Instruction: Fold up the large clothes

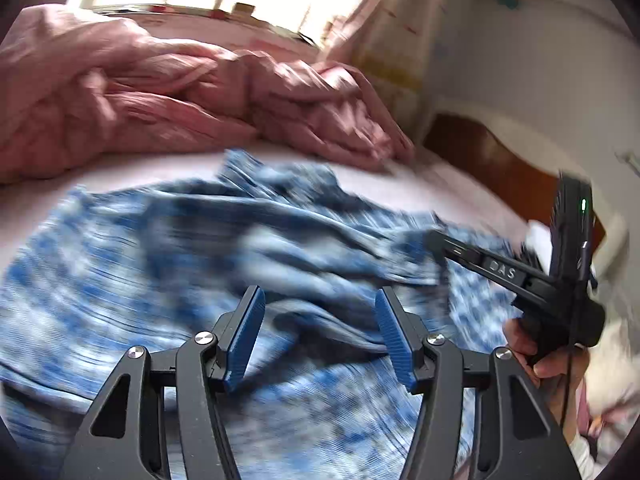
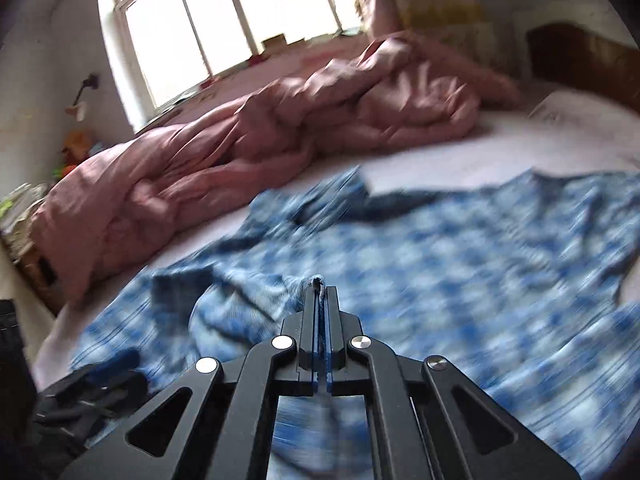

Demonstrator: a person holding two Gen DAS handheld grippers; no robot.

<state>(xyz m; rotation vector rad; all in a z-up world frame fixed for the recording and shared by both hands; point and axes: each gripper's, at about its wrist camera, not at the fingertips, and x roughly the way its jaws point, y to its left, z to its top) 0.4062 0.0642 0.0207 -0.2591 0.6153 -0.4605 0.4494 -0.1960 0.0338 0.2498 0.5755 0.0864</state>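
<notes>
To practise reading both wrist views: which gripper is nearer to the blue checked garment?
Right. The right gripper is shut on a fold of the blue checked garment, touching it. The left gripper hangs open above the cloth, nothing between its pads.

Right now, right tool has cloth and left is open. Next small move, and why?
Probably lower the left tool onto a nearby fold of the blue checked garment and close. Its pads stand apart with nothing pinched, while the right tool is shut on an edge; the garment lies crumpled on the bed.

one blue checked garment [image 2: 460,264], one pink quilt [image 2: 256,148], two tongs [image 1: 320,332]
</notes>
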